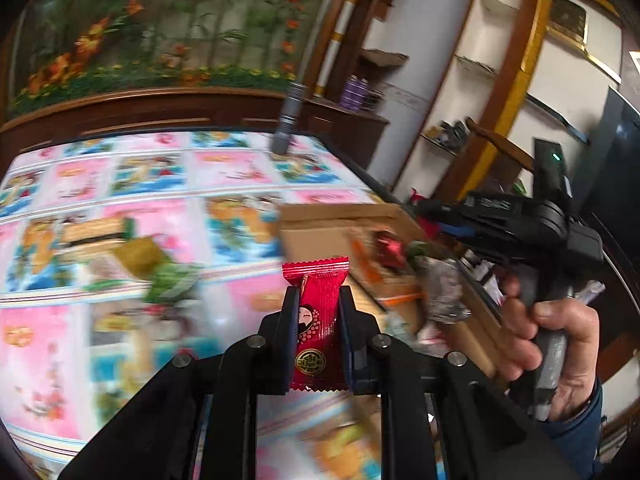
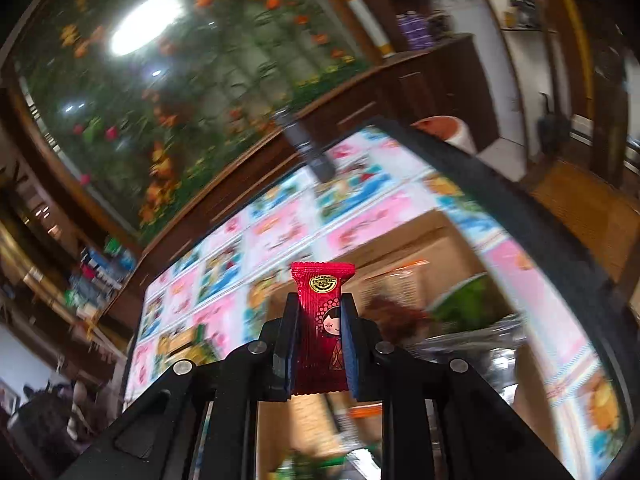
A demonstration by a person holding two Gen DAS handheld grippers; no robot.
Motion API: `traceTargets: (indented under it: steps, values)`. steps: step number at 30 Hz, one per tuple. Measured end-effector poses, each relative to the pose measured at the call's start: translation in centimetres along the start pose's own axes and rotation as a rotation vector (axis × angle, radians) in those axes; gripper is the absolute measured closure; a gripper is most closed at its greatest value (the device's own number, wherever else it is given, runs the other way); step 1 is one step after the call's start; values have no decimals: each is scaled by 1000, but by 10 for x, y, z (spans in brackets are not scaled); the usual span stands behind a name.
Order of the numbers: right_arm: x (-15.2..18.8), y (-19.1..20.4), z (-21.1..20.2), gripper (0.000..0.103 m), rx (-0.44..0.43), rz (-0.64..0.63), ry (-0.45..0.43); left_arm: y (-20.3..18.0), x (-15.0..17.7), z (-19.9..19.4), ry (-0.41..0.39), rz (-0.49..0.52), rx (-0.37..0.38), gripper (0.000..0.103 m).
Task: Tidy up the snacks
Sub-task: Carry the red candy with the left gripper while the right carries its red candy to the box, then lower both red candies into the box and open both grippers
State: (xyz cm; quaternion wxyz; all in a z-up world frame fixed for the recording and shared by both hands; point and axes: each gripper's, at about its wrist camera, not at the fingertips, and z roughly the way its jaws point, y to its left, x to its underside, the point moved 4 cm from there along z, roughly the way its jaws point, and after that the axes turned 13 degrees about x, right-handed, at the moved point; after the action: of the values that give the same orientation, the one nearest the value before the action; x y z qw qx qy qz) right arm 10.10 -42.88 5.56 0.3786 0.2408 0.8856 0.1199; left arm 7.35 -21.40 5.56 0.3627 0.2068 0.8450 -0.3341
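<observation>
In the left wrist view we see our left gripper (image 1: 319,312) clamped on a red candy packet (image 1: 318,320), its two fingers pressing the packet's long sides so that the wrapper stands upright between them. The crimped top edge rises clear above the fingertips, and the gold round seal sits low, near the finger bases, with the printed girl's face upside down above it. Below and behind it lies the table under a pink and blue cartoon-print tablecloth (image 1: 100,320), blurred, with a few loose snacks (image 1: 160,272) on it to the left. To the right stands an open cardboard box (image 1: 320,236) holding mixed wrapped snacks, and just beyond it our right hand (image 1: 548,340) grips the handle of the other tool. In the right wrist view our right gripper (image 2: 320,316) likewise pinches a second red candy packet (image 2: 322,328) upright between its fingers, gold seal at the top above the fingertips and the girl's face right way up between the pads. The cardboard box and tablecloth (image 2: 360,232) lie blurred beneath it.
</observation>
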Motion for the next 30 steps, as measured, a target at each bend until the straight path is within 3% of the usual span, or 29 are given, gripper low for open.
traceTargets:
  steps: [8, 14, 30]
  values:
    - [8, -15, 21, 83, 134, -43, 95, -42, 26, 62, 112, 73, 6, 85]
    - [18, -13, 30, 83, 163, -77, 139, -49, 35, 65, 108, 126, 4, 85]
    - [23, -5, 31, 83, 172, -118, 134, -69, 48, 64, 81, 338, -126, 85]
